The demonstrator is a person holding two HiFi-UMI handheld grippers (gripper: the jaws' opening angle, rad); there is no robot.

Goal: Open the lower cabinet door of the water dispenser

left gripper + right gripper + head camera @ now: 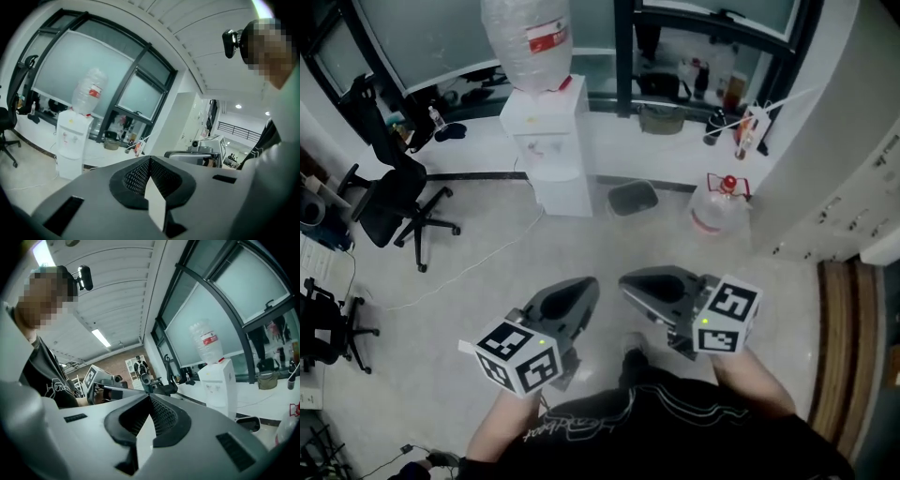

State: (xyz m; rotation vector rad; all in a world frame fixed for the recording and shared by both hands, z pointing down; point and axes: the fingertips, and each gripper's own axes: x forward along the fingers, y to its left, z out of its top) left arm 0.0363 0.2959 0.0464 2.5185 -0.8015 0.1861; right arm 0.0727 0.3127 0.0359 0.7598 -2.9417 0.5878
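The left gripper (581,292) and the right gripper (636,284) are being held side by side, low in front of the person. The jaws of each are being held fully together, with nothing between them. The water dispenser (548,141) is being faced from well across the floor (487,272), its lower cabinet door (562,192) shut.

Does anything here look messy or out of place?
A thin cable trails loose across the floor from beside the water dispenser, and a water jug sits on the floor nearby. No spill shows.
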